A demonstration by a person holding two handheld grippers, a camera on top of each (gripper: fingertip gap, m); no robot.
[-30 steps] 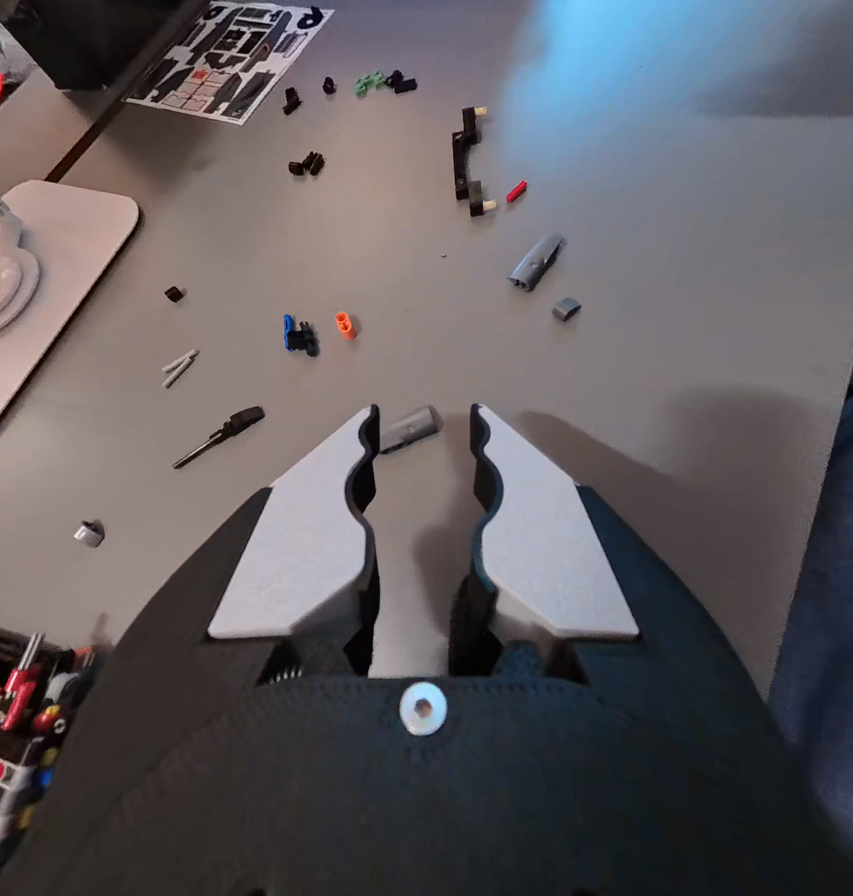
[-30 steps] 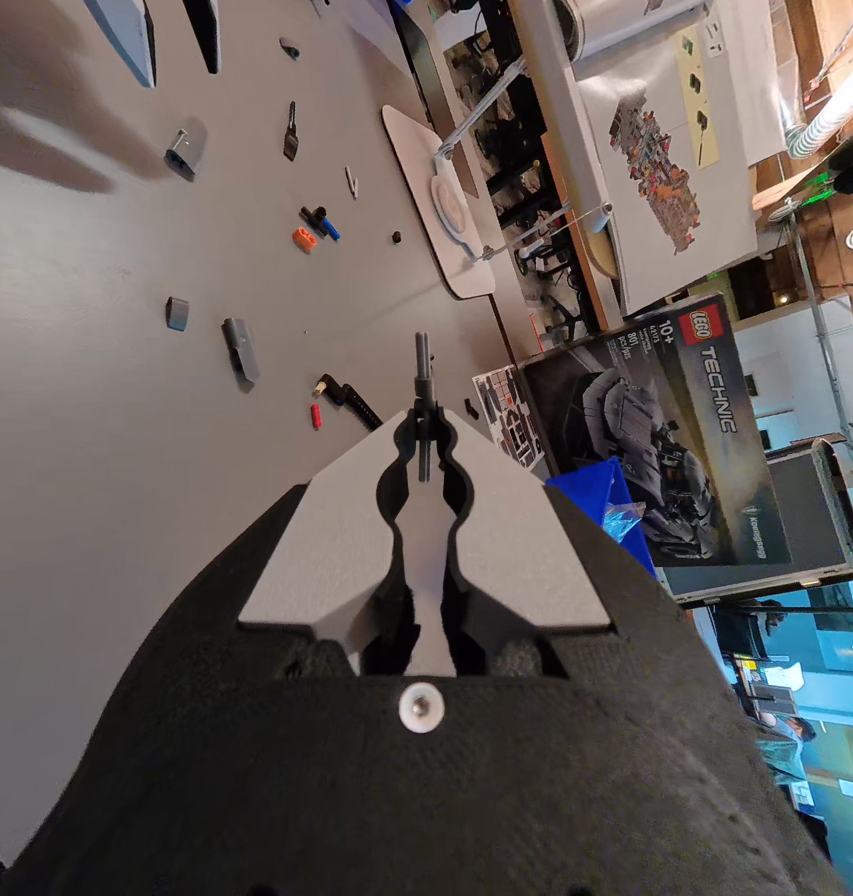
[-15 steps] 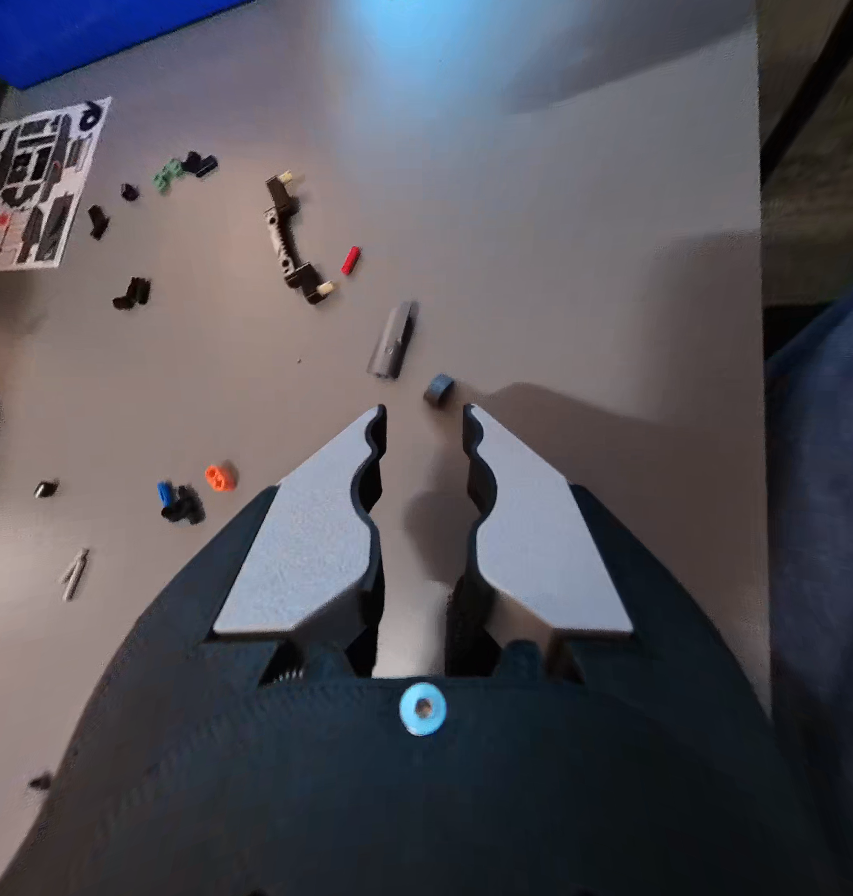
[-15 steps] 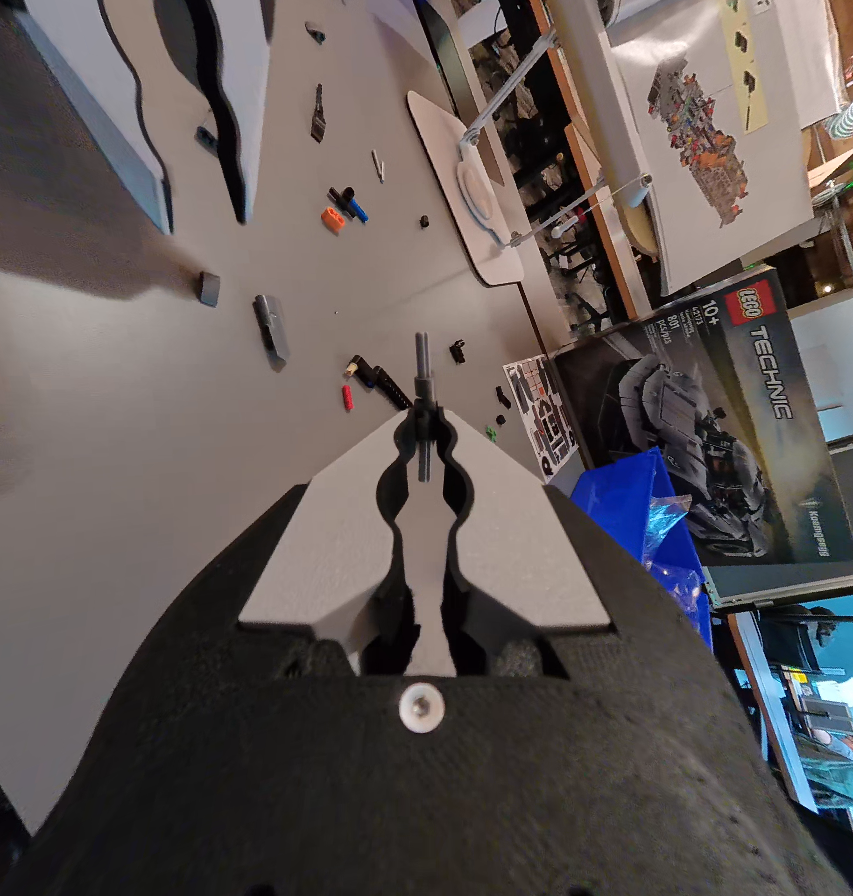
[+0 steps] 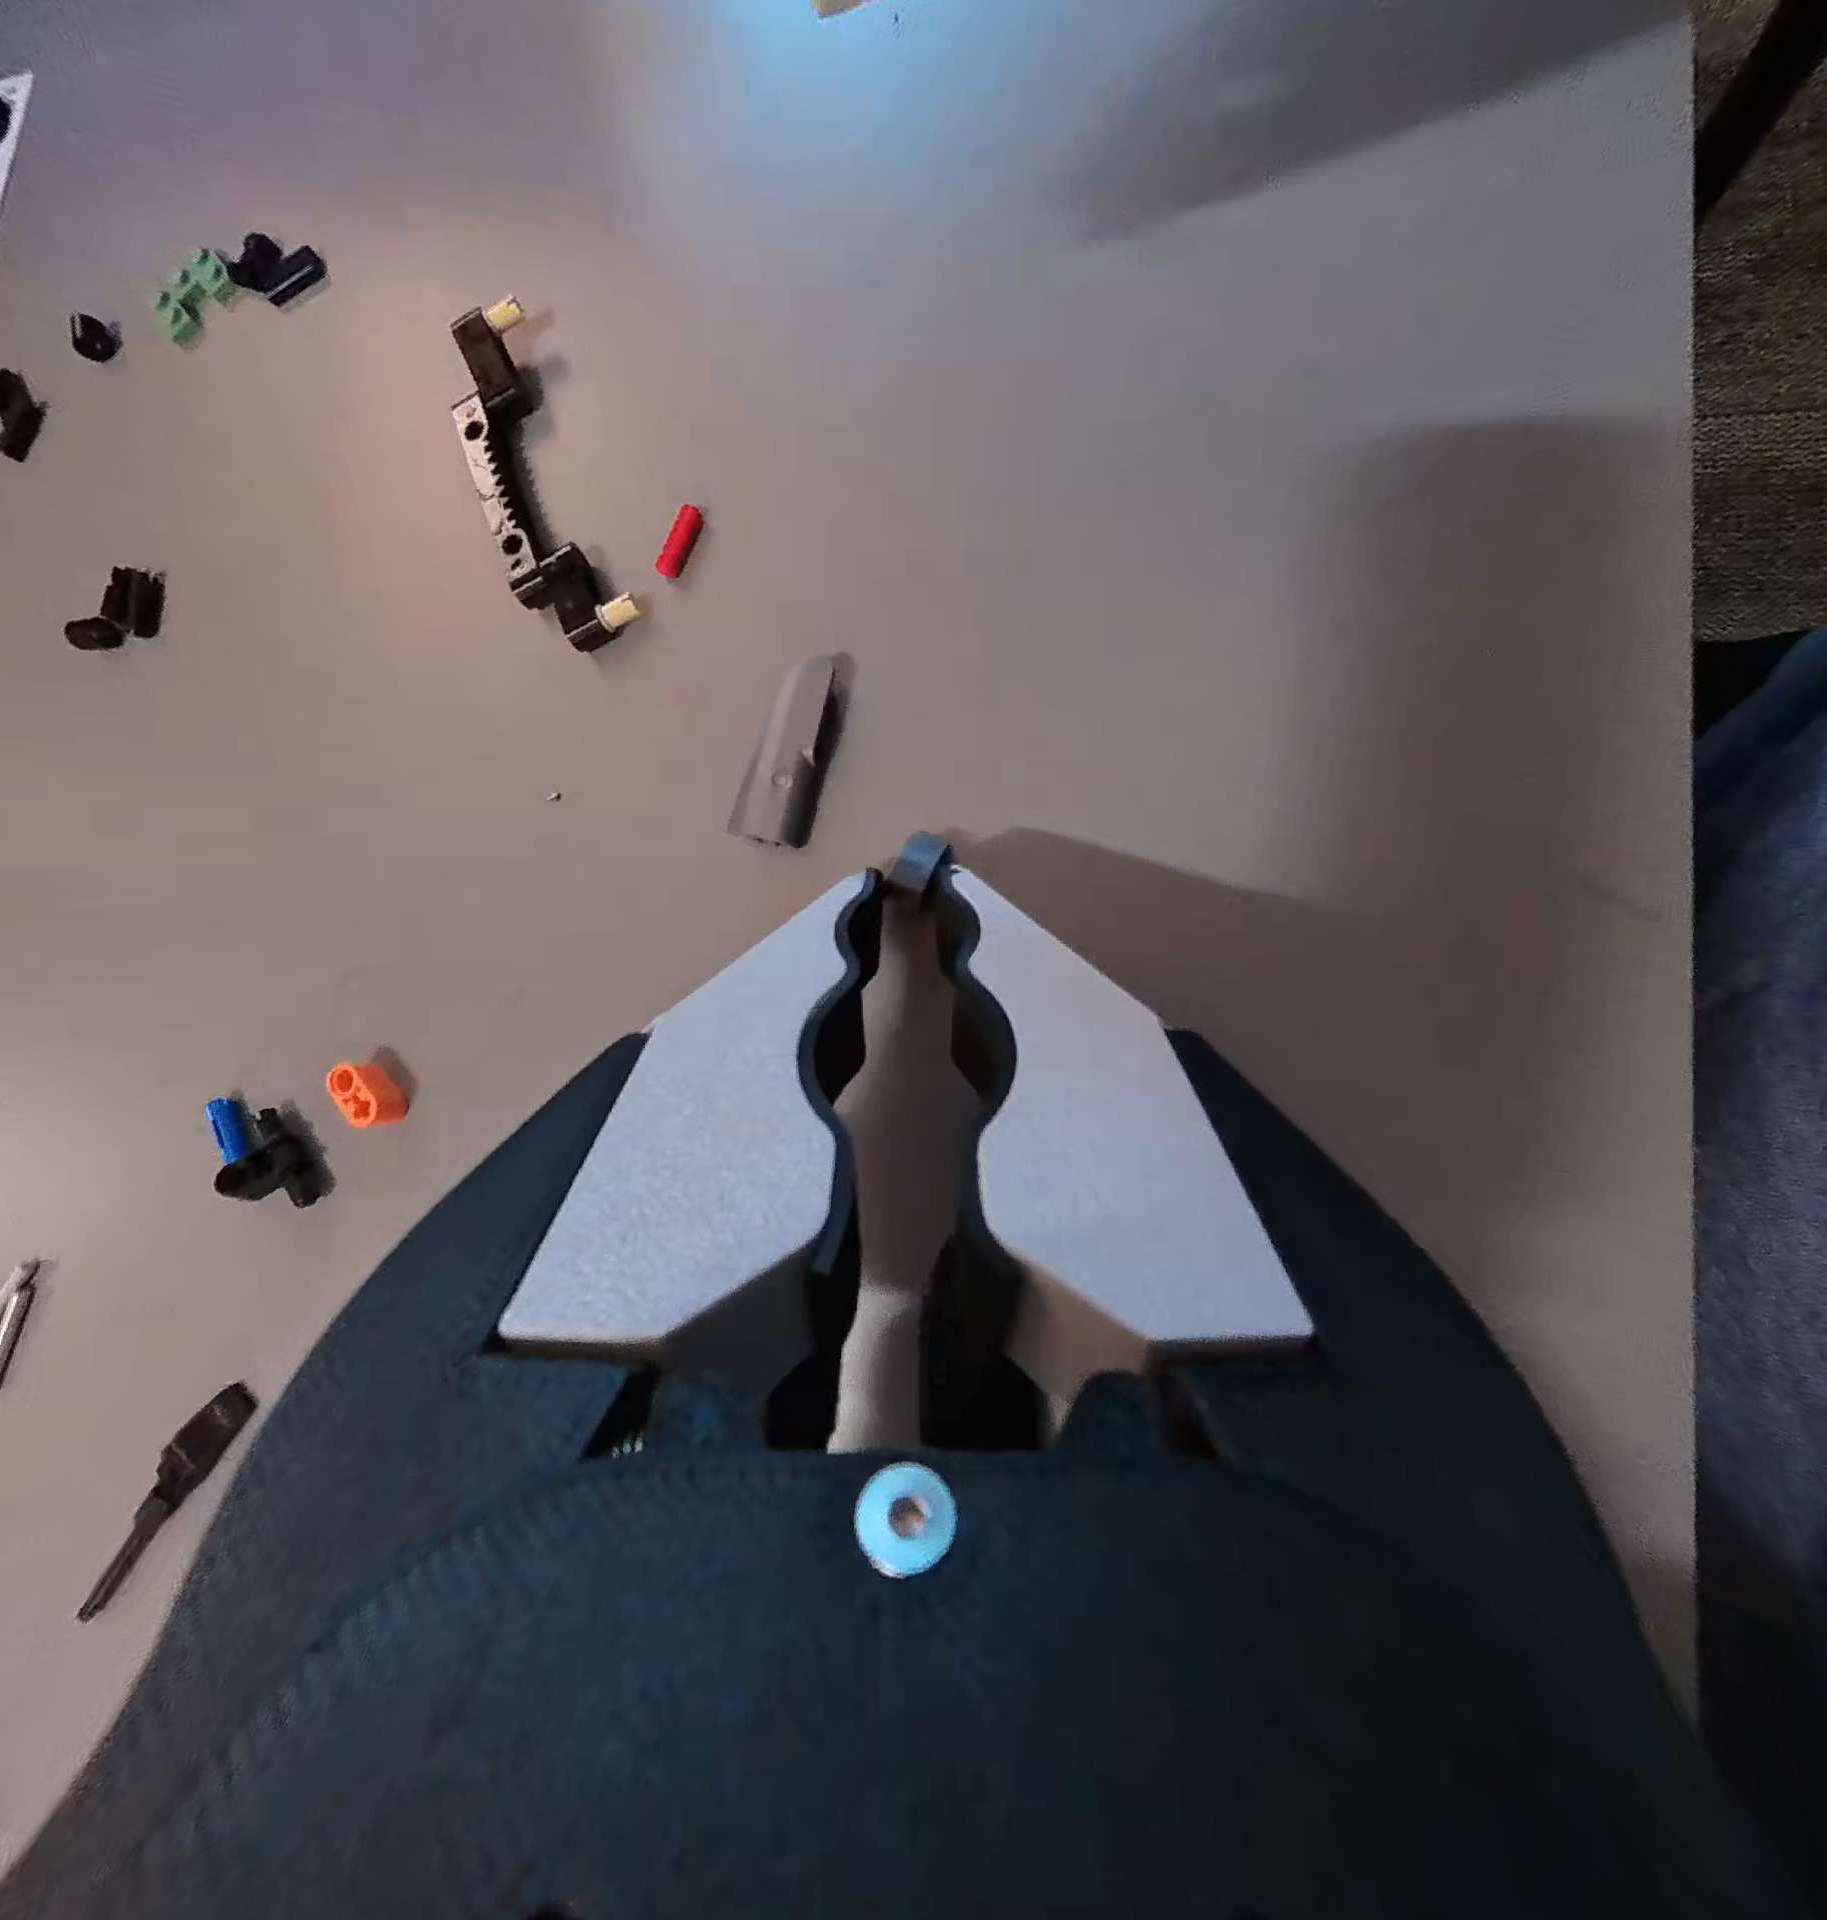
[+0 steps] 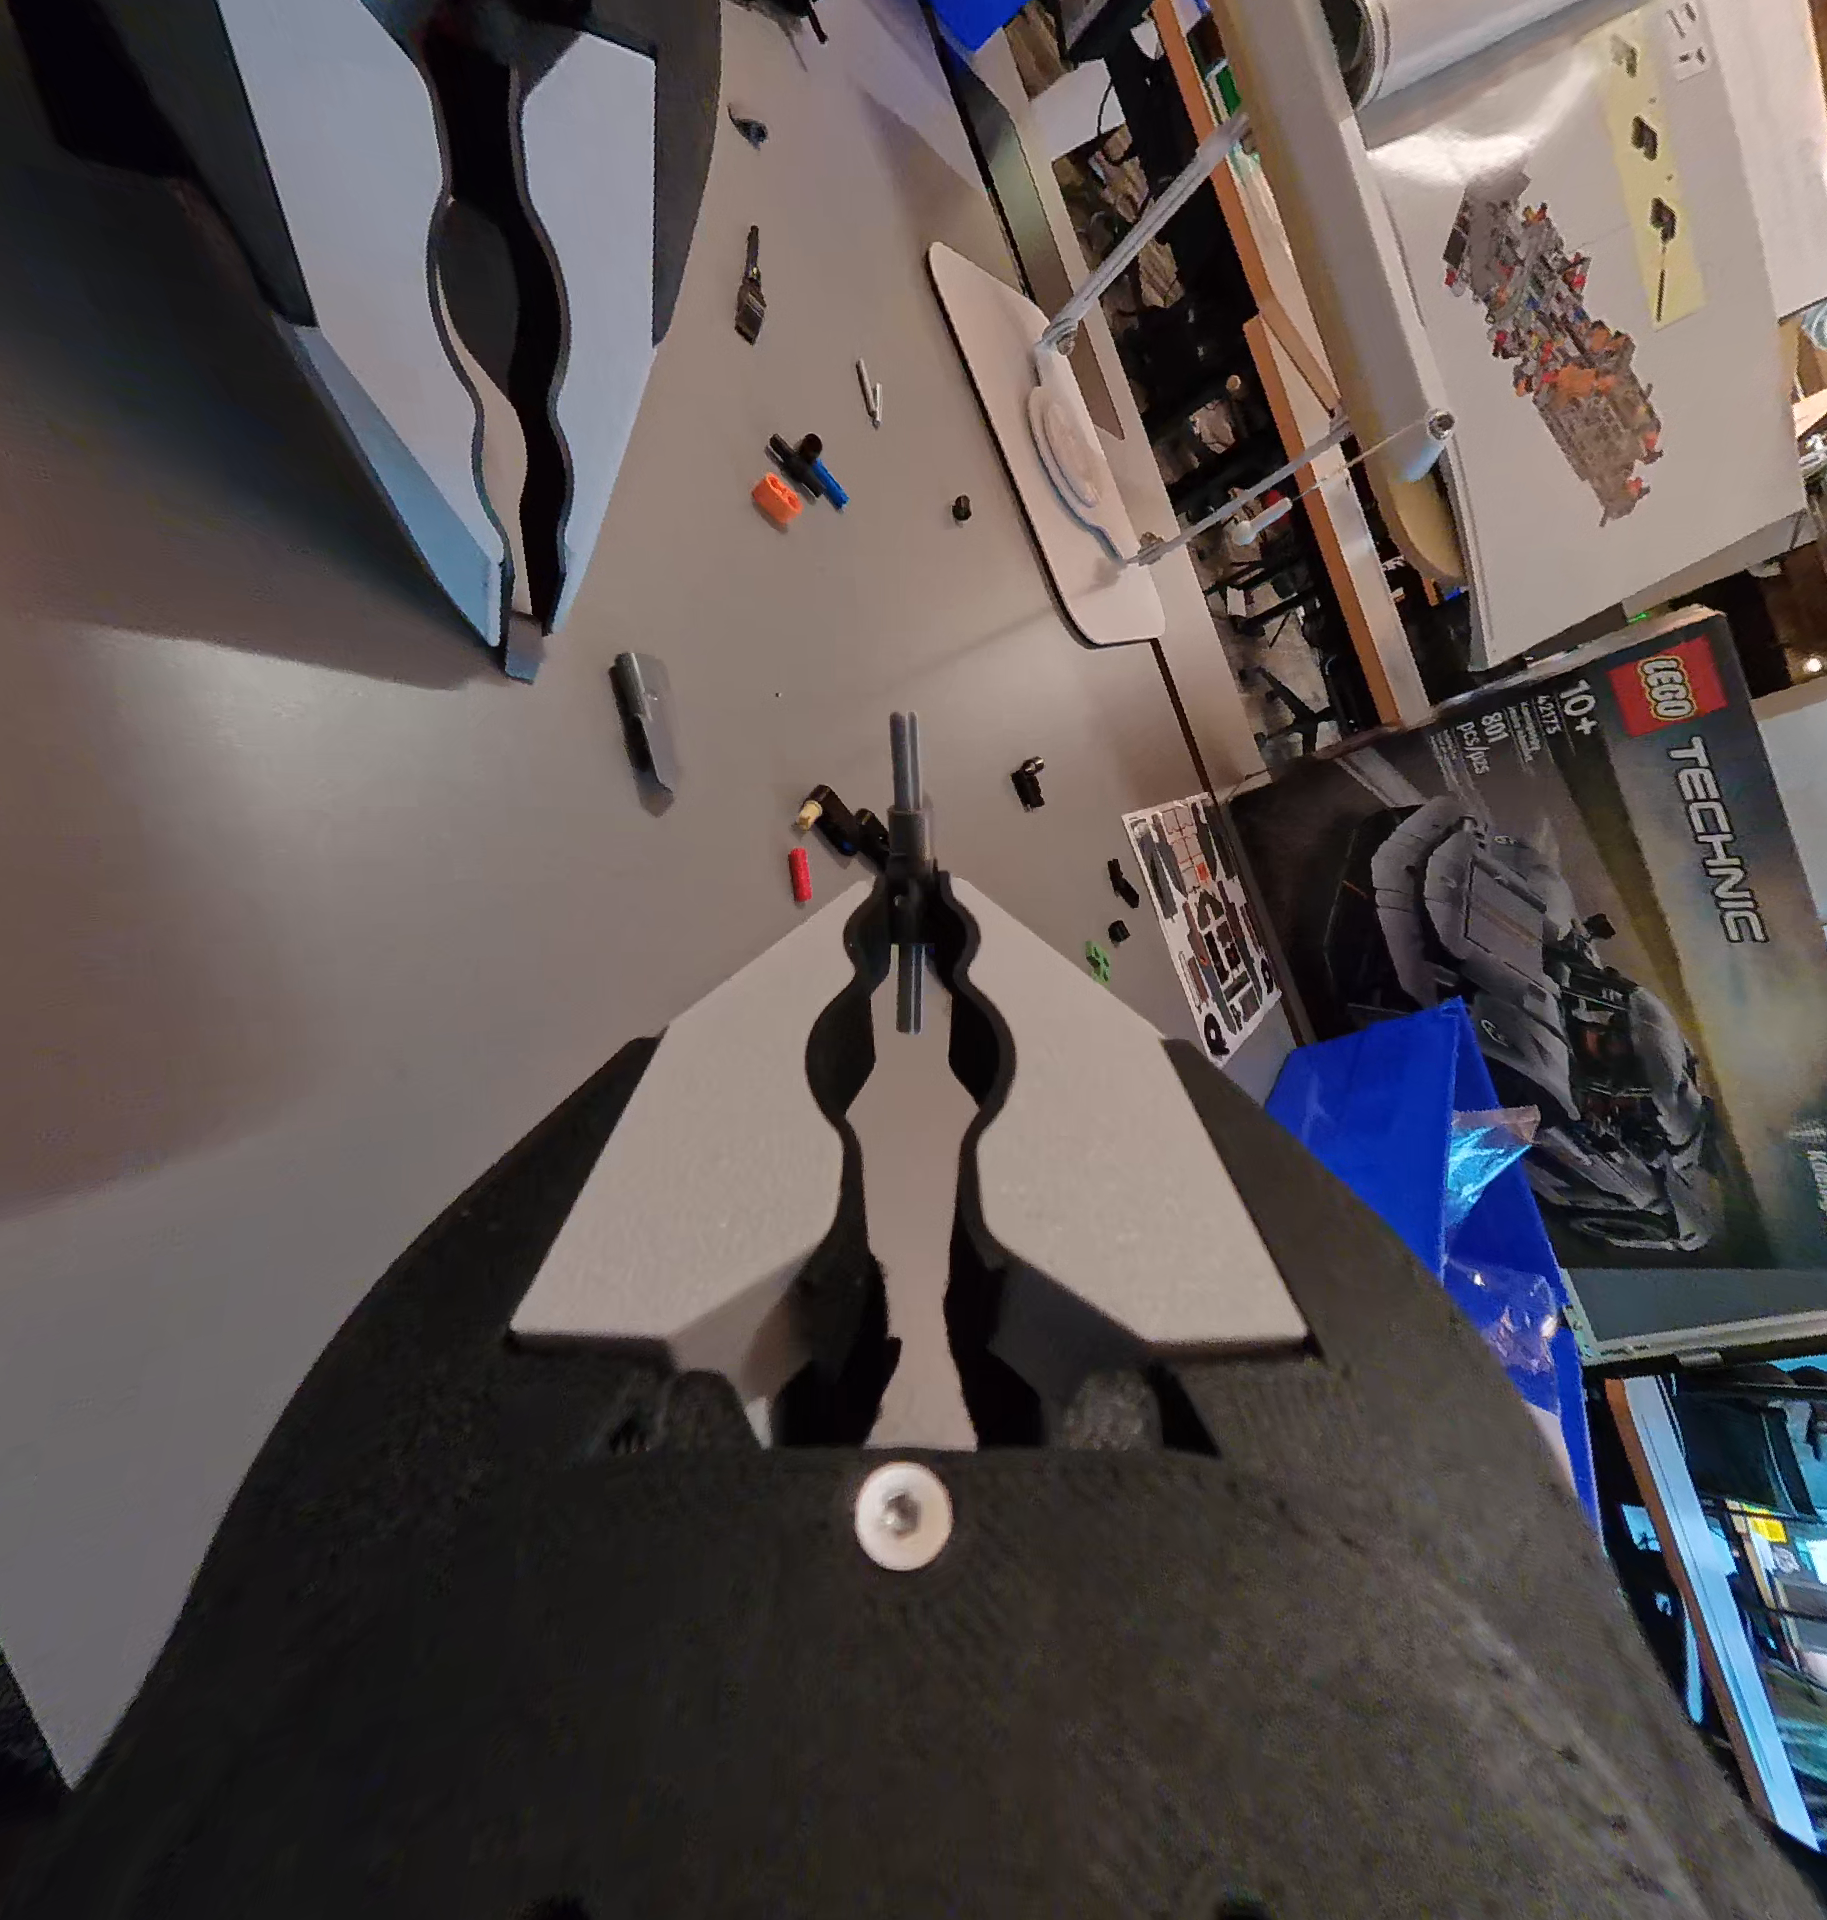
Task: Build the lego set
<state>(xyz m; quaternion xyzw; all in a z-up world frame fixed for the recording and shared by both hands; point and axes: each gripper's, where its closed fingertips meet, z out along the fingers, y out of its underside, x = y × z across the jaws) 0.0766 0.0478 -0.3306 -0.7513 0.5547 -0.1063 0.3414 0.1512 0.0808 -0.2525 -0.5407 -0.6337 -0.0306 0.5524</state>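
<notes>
Fingers of left gripper [image 5: 911, 885] pinch small grey piece [image 5: 917, 860] near counter [image 5: 1304, 520] edge; right gripper [image 6: 904, 902] clamps grey axle [image 6: 905, 758] above open surface.

Grey table [image 5: 1200, 312] — cluttered shelving [image 6: 1179, 208], carpeted floor [image 5: 1782, 364]

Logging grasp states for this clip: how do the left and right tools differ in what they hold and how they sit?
The left tool pinches a small grey piece down at the table; the right tool holds a grey axle with a dark collar, apparently clear of the table. The small grey piece barely clears the left tips; the axle juts well past the right tips. Both are shut on a part.
</notes>
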